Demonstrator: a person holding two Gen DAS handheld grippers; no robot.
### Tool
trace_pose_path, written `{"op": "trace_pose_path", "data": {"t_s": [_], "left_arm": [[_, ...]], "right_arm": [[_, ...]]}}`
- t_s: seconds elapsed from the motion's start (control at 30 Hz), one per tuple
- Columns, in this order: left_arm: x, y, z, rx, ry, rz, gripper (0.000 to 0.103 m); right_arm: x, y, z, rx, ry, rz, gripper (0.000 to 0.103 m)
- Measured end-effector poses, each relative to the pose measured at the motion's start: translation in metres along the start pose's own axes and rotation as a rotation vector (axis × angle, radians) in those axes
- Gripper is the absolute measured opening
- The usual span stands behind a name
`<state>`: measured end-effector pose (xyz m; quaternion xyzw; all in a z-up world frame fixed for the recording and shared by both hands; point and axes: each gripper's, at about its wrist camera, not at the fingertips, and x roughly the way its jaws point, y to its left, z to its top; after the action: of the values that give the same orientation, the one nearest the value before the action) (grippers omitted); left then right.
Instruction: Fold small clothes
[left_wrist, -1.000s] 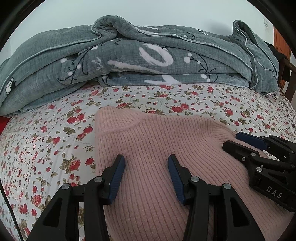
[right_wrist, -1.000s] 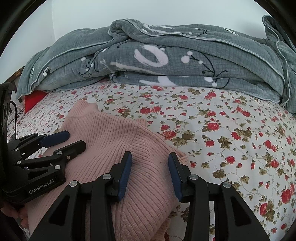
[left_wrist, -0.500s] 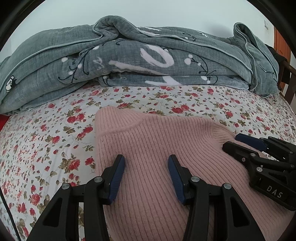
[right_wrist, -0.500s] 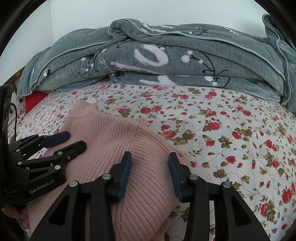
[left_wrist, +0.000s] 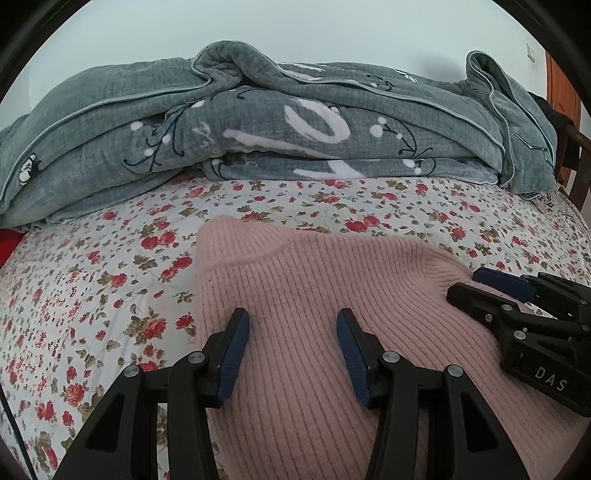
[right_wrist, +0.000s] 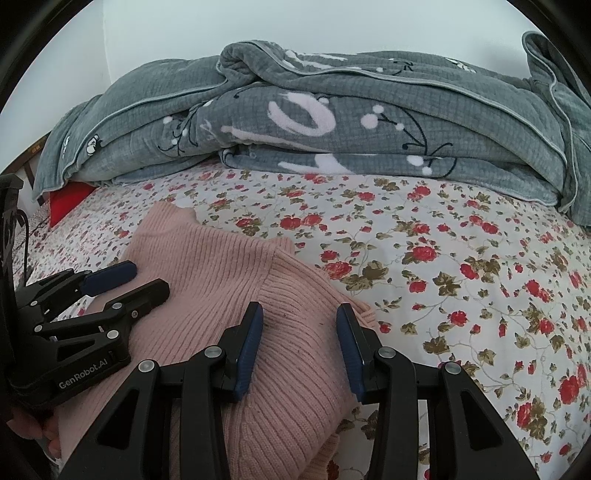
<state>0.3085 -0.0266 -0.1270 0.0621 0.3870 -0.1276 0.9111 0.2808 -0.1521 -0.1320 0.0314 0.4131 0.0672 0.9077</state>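
Note:
A pink ribbed knit sweater lies folded on the flowered bed sheet. My left gripper is open and empty, low over the sweater's left part. My right gripper is open and empty over the sweater's right part, near the ribbed hem. The right gripper also shows at the right of the left wrist view, and the left gripper at the left of the right wrist view. I cannot tell whether the fingers touch the knit.
A grey patterned blanket is piled along the back of the bed, also in the right wrist view. A red item peeks out under its left end. Flowered sheet stretches to the right.
Almost nothing has moved; both grippers stay open over the sweater, and the view has shifted only very slightly.

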Motion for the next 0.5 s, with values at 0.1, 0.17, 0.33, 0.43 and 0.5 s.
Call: {"op": "trace_pose_path", "data": {"t_s": [0.1,0.17,0.33,0.43,0.5], "left_arm": [[-0.0013,0.0002,-0.0002,-0.006,-0.001,-0.003,0.049],[-0.0017,0.0003,0.0003,-0.006,-0.001,-0.003,0.049],[-0.0029,0.0027,0.0014,-0.016,-0.006,0.0,0.049],[-0.0039,0.004,0.0013,-0.026,-0.01,0.002,0.049],[-0.0038,0.0041,0.0017,-0.026,-0.01,0.006,0.049]], "right_arm": [[-0.0011,-0.0008,0.0001,0.004,-0.001,0.003,0.041],[-0.002,-0.0003,0.0001,0.004,-0.003,-0.001,0.041],[-0.005,0.0006,-0.0007,0.006,-0.008,-0.002,0.041],[-0.0068,0.0006,-0.0004,0.009,-0.01,-0.001,0.041],[-0.008,0.0004,0.0,0.012,-0.013,0.002,0.041]]}}
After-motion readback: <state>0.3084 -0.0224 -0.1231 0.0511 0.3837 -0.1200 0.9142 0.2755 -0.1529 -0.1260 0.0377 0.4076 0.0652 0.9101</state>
